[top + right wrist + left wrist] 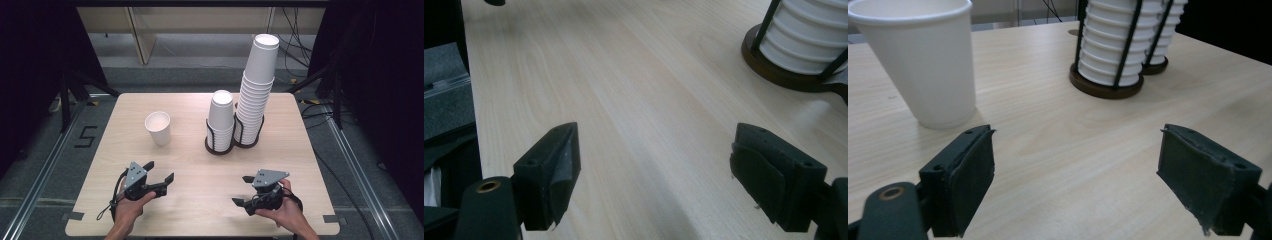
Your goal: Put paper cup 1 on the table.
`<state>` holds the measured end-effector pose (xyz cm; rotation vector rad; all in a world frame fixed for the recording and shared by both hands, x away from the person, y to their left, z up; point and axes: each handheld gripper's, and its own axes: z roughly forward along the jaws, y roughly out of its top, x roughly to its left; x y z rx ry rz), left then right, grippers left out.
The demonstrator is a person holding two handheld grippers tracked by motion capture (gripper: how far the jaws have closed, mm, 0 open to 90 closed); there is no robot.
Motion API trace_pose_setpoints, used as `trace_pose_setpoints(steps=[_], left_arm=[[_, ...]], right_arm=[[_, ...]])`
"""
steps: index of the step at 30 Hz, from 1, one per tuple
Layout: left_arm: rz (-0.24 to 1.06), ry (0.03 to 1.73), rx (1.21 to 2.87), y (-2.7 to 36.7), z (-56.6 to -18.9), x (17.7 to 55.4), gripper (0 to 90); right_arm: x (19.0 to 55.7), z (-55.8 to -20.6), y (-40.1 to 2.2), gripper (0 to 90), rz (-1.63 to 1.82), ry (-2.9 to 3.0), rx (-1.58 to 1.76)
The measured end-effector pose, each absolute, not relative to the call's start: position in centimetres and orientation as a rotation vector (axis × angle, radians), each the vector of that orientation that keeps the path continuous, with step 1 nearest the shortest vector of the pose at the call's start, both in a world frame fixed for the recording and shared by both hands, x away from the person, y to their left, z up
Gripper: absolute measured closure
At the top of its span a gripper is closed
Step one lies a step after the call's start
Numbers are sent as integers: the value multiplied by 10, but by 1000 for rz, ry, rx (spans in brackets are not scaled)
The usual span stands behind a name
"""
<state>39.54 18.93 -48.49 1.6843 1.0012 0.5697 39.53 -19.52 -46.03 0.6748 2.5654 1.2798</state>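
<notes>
A single white paper cup (158, 128) is seen standing upright on the pale wooden bench (200, 200), mouth up, and its visible interior appears empty; in the left gripper view the same cup (923, 60) rises just beyond the left jaw, not touched by it. To the right of the cup, well apart from it, two dark wire holders with round bases are placed side by side and close together. The nearer holder (219, 145) contains a short stack of nested white cups (221, 117), turned upside down; the farther holder (247, 142) contains a much taller stack (256, 87) that leans slightly at the top. The left tool (161, 176) is held low over the near left of the bench, its jaws set apart with nothing between them, and it is pointed toward the single cup. The right tool (241, 191) is held over the near right of the bench, its jaws likewise apart and empty, with bare wood seen between them.
</notes>
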Motion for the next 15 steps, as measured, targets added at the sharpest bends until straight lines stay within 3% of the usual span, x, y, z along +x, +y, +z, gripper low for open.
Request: trace_pose_setpoints(steps=[15], left_arm=[[530,935,1715,178,-488,366,144]], right_arm=[[397,-459,-200,206,1291,2524,731]])
